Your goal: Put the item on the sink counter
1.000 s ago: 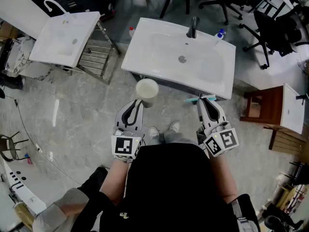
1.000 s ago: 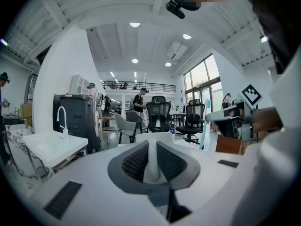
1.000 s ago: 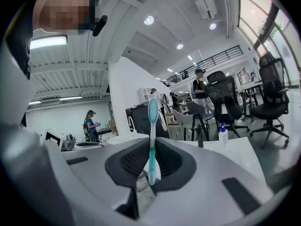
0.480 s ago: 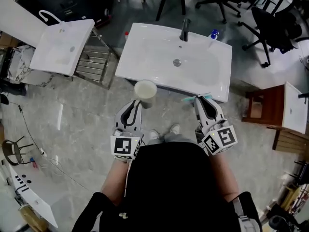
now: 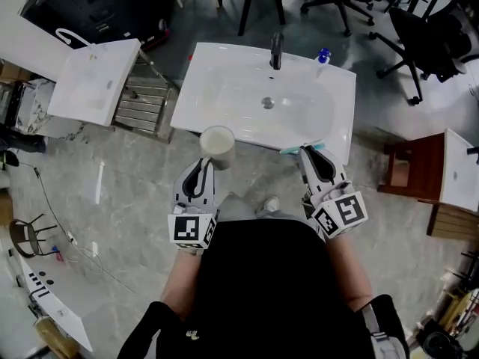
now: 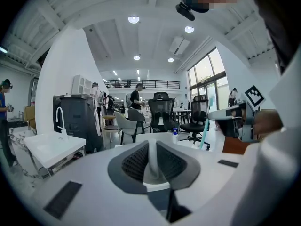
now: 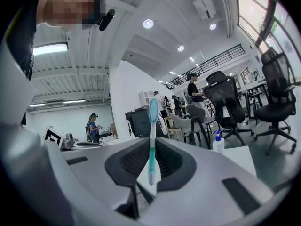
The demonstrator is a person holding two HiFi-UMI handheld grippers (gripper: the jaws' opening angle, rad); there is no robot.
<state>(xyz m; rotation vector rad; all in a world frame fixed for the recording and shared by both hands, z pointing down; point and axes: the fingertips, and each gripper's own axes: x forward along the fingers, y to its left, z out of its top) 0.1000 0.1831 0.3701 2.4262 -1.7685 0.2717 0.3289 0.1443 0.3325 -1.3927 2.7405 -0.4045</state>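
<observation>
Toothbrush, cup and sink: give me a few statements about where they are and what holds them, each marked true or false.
1. The right tongs grip a teal toothbrush. True.
2. The left tongs are empty. False: they are shut on the wall of a pale cup.
3. The cup stands on the sink counter. False: it is held up at the sink's near edge, not set down.
4. A black faucet stands at the sink's far side. True.
</observation>
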